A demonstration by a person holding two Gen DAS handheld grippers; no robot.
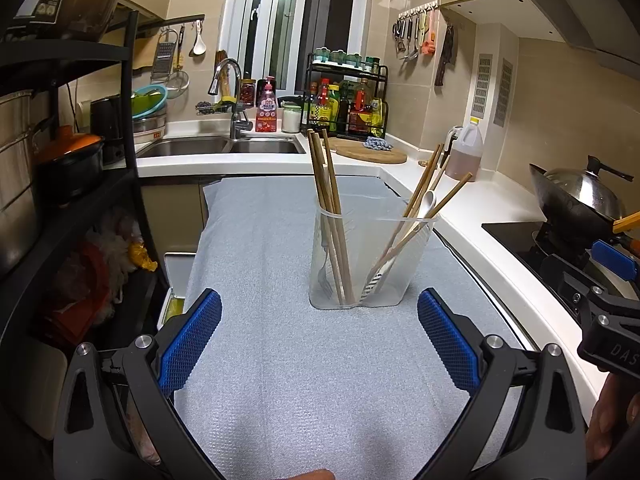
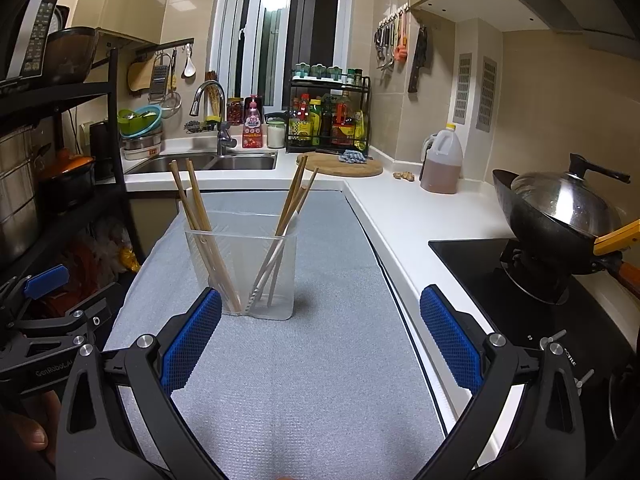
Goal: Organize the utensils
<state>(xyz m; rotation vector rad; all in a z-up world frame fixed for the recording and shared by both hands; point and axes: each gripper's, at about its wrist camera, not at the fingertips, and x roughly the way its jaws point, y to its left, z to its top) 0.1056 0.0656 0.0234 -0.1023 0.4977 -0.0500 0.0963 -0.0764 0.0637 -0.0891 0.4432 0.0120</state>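
Both my grippers, left gripper (image 1: 319, 338) and right gripper (image 2: 320, 338), gape wide and hold nothing, apart from the clear plastic utensil holder (image 1: 370, 260). It stands upright on the grey textured mat (image 1: 280, 360), wooden chopsticks (image 1: 328, 208) and a white spoon (image 1: 426, 202) leaning inside. Bare mat lies around the holder; its right edge meets white countertop (image 2: 404, 216).

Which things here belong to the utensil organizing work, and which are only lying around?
For the job: clear holder, chopsticks, white spoon, fork.

Just around: wok, oil jug, cutting board, sink.
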